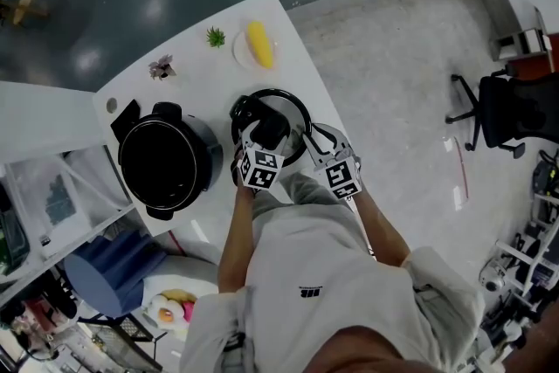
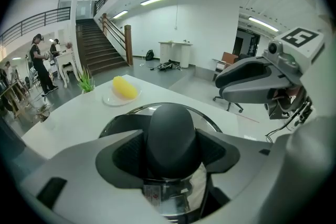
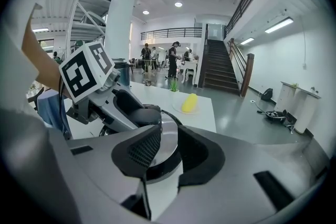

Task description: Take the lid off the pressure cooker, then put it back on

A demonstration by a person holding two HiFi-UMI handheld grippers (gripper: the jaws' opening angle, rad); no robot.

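Note:
The black pressure cooker pot (image 1: 166,163) stands open on the white table (image 1: 196,48). Its lid (image 1: 293,111) lies on the table to the pot's right, with a black knob handle (image 2: 172,139) on top. My left gripper (image 1: 265,137) reaches over the lid, and its jaws stand wide on either side of the knob (image 2: 172,155) without pressing on it. My right gripper (image 1: 320,141) is at the lid's near right rim. Its jaws (image 3: 167,150) are apart, with the chrome lid (image 3: 169,126) showing through the gap and nothing held.
A plate with a yellow item (image 1: 258,45) and two small plants (image 1: 215,37) (image 1: 162,66) sit at the table's far side. A blue stool (image 1: 109,271) stands at the near left and an office chair (image 1: 502,109) off to the right.

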